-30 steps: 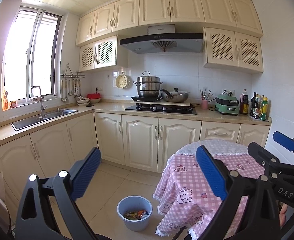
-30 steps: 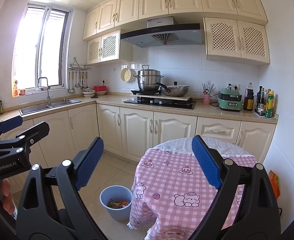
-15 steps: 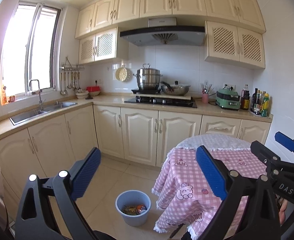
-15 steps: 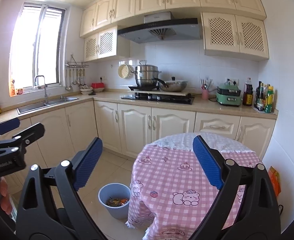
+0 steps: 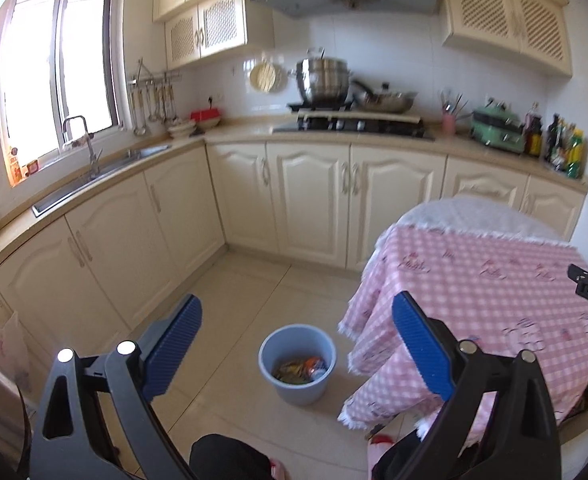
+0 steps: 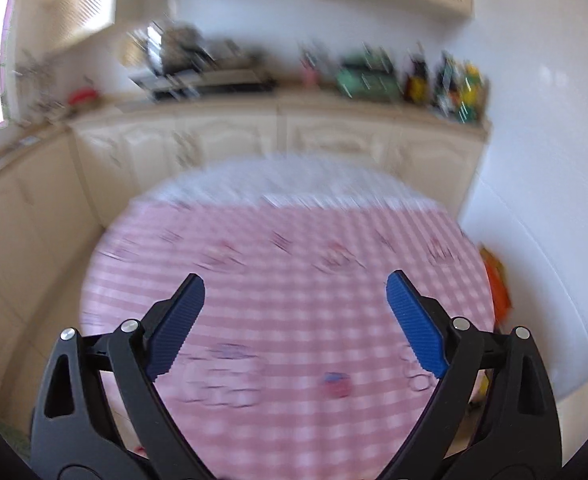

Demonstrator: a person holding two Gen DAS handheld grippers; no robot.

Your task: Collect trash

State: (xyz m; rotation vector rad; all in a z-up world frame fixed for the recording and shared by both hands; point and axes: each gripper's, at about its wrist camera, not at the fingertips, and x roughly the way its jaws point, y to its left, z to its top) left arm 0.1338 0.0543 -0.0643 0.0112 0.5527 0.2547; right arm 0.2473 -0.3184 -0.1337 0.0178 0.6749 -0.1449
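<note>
Trash (image 5: pixel 300 370) lies in the blue bin (image 5: pixel 298 364) on the floor beside the cloth-covered table (image 5: pixel 490 280), and since a second ago we have tilted both spread, empty units, left gripper (image 5: pixel 296 340) and right gripper (image 6: pixel 296 320), downward, the right view blurring.

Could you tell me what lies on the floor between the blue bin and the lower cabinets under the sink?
Only bare floor tile lies between the blue bin and the lower cabinets; the left wrist view shows this.
</note>
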